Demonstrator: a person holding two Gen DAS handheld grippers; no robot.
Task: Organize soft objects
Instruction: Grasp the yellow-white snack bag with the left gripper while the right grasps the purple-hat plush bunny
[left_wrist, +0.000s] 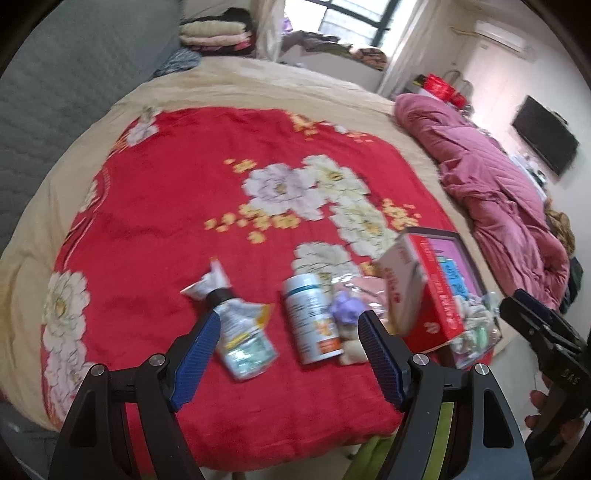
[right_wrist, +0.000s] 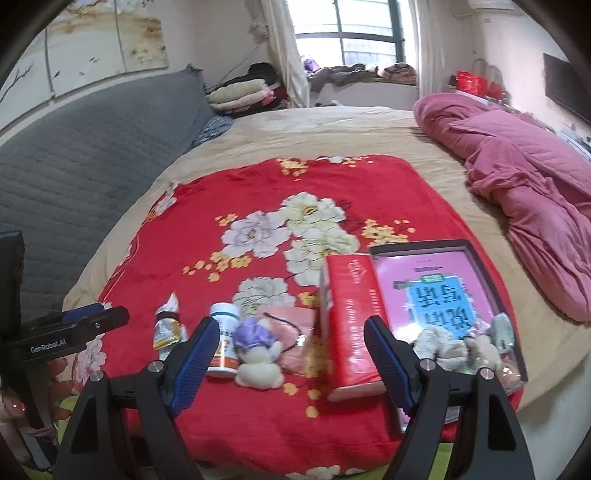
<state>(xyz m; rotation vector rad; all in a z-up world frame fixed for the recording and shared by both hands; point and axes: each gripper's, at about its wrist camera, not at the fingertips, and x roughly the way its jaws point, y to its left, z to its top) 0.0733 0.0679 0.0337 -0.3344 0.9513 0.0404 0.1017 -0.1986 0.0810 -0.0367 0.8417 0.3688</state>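
On the red flowered blanket (right_wrist: 258, 417) lie a crumpled tube (left_wrist: 236, 328), a white pill bottle (left_wrist: 312, 319), a small plush toy with a purple cap (right_wrist: 256, 350), a pink pouch (right_wrist: 295, 332) and a red-and-white box (right_wrist: 351, 328). More plush toys (right_wrist: 454, 347) sit in a dark tray (right_wrist: 491, 284) with a pink book. My left gripper (left_wrist: 288, 328) hangs open above the tube and bottle, holding nothing. My right gripper (right_wrist: 290, 334) is open over the plush toy and box, also holding nothing.
A rumpled pink quilt (right_wrist: 524, 184) lies along the right side of the bed. A grey padded headboard (right_wrist: 85, 147) stands at left, with folded clothes (right_wrist: 240, 94) behind. The beige sheet (right_wrist: 314, 129) stretches toward the window.
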